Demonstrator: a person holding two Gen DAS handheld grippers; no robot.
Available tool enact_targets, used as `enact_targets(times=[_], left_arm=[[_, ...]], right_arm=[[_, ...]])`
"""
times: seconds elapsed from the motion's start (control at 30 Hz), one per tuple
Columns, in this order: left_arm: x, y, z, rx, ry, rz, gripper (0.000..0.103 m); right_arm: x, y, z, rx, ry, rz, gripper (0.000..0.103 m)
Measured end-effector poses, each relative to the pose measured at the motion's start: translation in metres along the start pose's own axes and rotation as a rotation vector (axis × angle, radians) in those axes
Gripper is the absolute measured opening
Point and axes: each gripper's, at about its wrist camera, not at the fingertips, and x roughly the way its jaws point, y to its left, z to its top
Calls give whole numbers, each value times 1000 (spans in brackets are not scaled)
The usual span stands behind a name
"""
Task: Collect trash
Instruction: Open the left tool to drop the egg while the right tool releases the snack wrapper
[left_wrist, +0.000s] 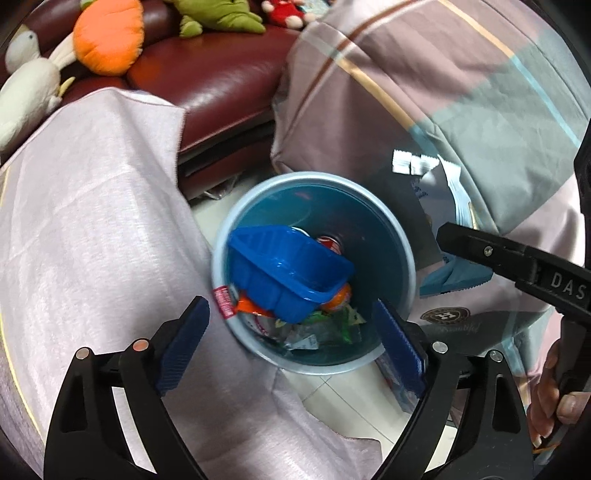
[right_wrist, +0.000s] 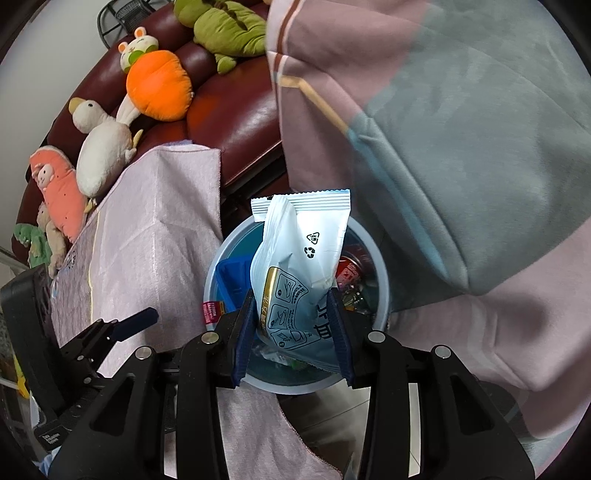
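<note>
Gripping white wrapper (right_wrist: 299, 280) over bin (right_wrist: 221, 251), right tool (right_wrist: 293, 332); left tool (left_wrist: 291, 347) released, empty.

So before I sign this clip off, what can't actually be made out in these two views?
- Bin bottom: left wrist view, covered by the blue tray and wrappers.
- Red can: left wrist view, mostly behind the tray; label unreadable.
- Bin contents: right wrist view, blocked by the white packet in the right gripper.
- Packet's lower print: right wrist view, partly cut off by the pads.
- Left gripper: open, empty.
</note>
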Motion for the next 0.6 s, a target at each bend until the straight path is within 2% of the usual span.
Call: enact_targets(times=[0.13,0.3,0.53,0.57,0.6], left_arm=[[-13,16,-4,-36,-21,24,91],[-22,33,-8,-80,-27,41,93],[-39,47,-17,-91,-55,54,95],[-41,47,-18,-91,-60,55,97],[-44,48,-19,-90,-66,55,97]], right_arm=[[4,11,1,-21,3,-1,45],[7,25,0,-30,14,16,71],[3,40,-7,-52,14,16,76],[2,42,-9,-55,15,14,78],[1,44,-11,-56,18,13,84]])
